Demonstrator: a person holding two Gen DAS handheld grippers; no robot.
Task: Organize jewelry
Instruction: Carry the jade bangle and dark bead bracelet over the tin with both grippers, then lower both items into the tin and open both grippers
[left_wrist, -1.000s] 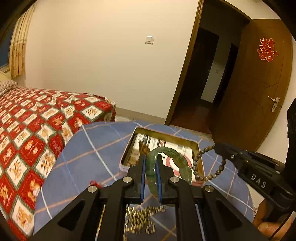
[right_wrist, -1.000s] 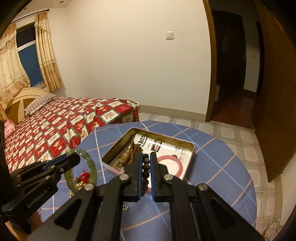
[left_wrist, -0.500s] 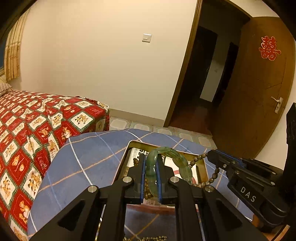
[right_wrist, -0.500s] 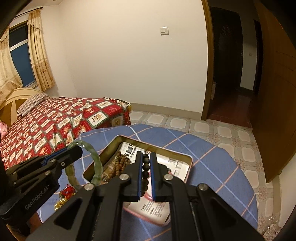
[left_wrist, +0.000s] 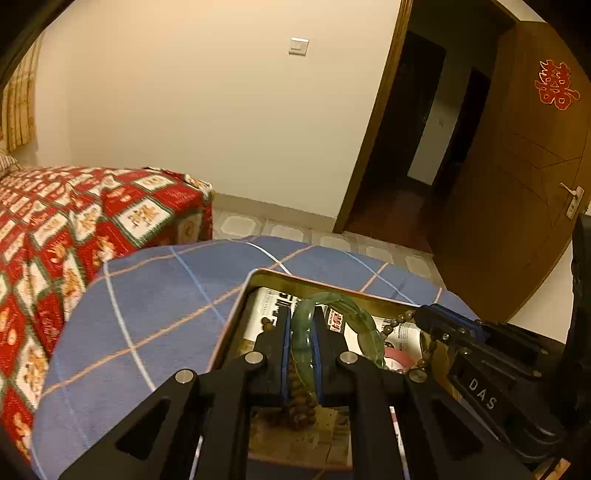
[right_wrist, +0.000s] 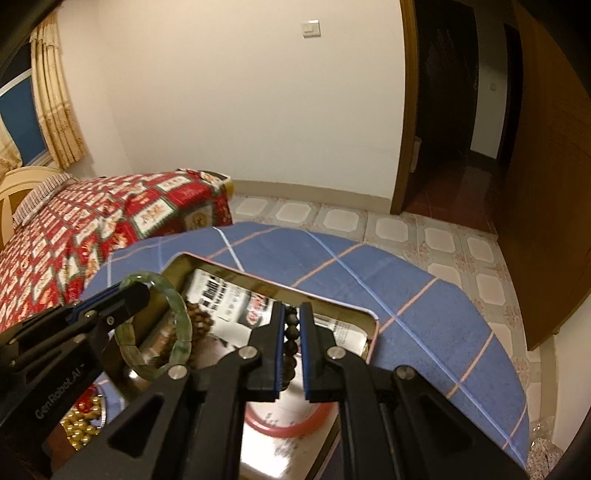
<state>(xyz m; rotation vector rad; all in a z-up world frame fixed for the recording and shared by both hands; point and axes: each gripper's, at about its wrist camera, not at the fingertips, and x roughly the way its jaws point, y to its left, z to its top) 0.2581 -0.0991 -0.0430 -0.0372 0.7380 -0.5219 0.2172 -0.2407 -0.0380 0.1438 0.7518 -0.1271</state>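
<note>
- Two pairs of tongs hang over the open metal tin (left_wrist: 236, 314) on the blue checked table (left_wrist: 155, 295); a second ago we saw them further back, with loose gold beads on the cloth under the left pair, and since then both have come forward above the tin.
- We hold the left tongs (left_wrist: 300, 332) clamped on a green jade bangle (left_wrist: 354, 314), which stands upright between the blue pads and arcs over the printed paper lining the tin.
- We hold the right tongs (right_wrist: 289, 332) closed on a strand of dark wooden beads (right_wrist: 291, 336), which runs down between the fingers above the tin's near half.
- Inside the tin, a pile of brown beads (right_wrist: 197, 317) lies at the left side and a red ring (right_wrist: 291, 424) lies at the near end.
- Gold beads (right_wrist: 79, 424) rest on the table just left of the tin.
- Both tools point forward and slightly down, side by side, the left one's tip beside the tin's left wall.
</note>
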